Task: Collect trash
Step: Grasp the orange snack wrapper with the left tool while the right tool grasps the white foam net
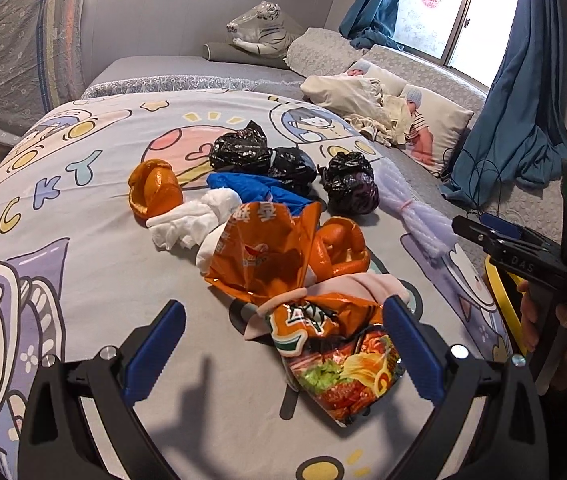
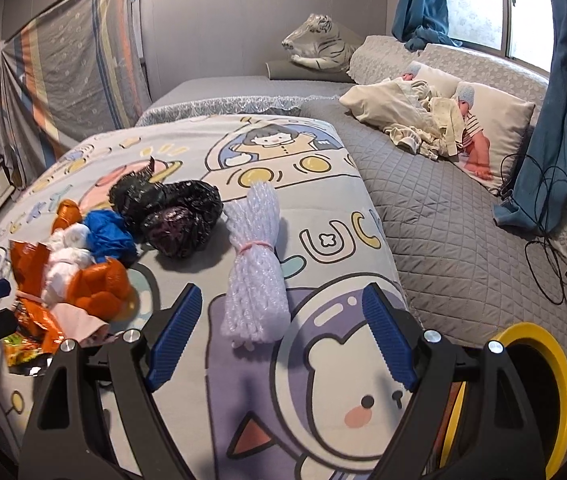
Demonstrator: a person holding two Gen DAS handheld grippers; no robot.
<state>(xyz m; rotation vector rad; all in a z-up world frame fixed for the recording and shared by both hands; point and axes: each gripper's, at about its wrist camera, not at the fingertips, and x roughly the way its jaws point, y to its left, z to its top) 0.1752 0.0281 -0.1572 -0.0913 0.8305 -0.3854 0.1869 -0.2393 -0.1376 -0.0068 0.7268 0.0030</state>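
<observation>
The left wrist view showed the trash pile on the bed (image 1: 83, 208): orange peels (image 1: 155, 192), black bags (image 1: 243, 150), white tissue (image 1: 187, 220) and a noodle wrapper (image 1: 335, 364) between the left gripper (image 1: 283, 354) and its spread, empty fingers. The right wrist view alone showed a yellow-rimmed bin (image 2: 559, 364) and a white foam-net bundle (image 2: 253, 264) ahead of the right gripper (image 2: 283, 336), its fingers wide apart, touching nothing.

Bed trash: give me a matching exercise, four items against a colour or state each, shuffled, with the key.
Items:
1. noodle wrapper
2. foam netting
3. tissue
4. bin

Descriptions:
A. bundled with a pink band
B. yellow rim, at the bed's edge
C. white, crumpled beside orange peel
D. lying between the open left fingers

Pairs: 1-D, 2-A, 3-C, 4-B
</observation>
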